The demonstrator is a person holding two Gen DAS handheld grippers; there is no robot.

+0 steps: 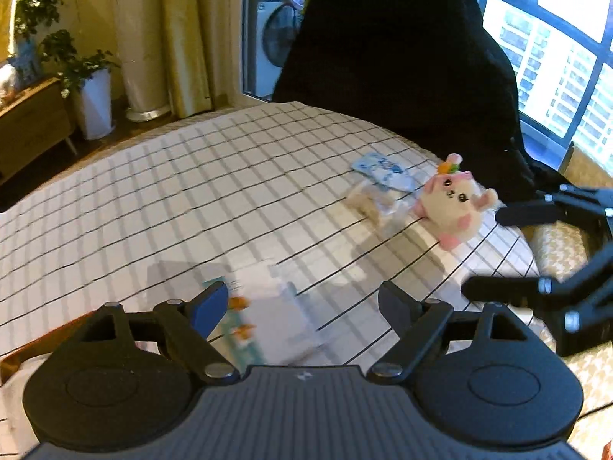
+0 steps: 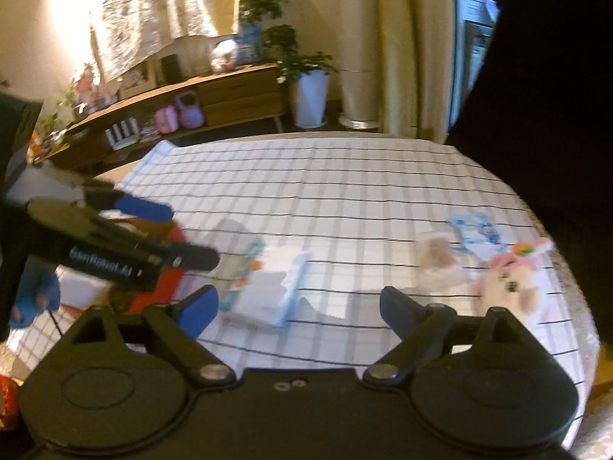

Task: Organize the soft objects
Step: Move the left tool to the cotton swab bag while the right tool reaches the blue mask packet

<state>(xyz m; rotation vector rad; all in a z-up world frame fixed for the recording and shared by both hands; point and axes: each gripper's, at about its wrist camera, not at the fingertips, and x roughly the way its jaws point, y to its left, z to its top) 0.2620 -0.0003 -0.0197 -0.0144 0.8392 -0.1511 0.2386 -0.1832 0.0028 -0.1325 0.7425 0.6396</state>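
A pink and cream plush toy (image 1: 456, 203) (image 2: 509, 280) lies near the right edge of the chequered tablecloth (image 1: 191, 191) (image 2: 345, 176). Beside it are a clear bag with a brown soft thing (image 1: 371, 203) (image 2: 436, 257) and a blue and white packet (image 1: 387, 170) (image 2: 475, 230). A white tissue pack (image 1: 276, 306) (image 2: 268, 287) lies closer, blurred. My left gripper (image 1: 302, 299) (image 2: 180, 234) is open above the tissue pack, its pads apart from it. My right gripper (image 2: 300, 303) (image 1: 498, 251) is open over the cloth, holding nothing.
A black draped shape (image 1: 402, 57) stands behind the table's far edge. A red object (image 2: 168, 280) and a blue soft shape (image 2: 34, 299) sit at the left under the left gripper. A wooden sideboard (image 2: 230, 92) and a potted plant (image 2: 306, 88) stand beyond.
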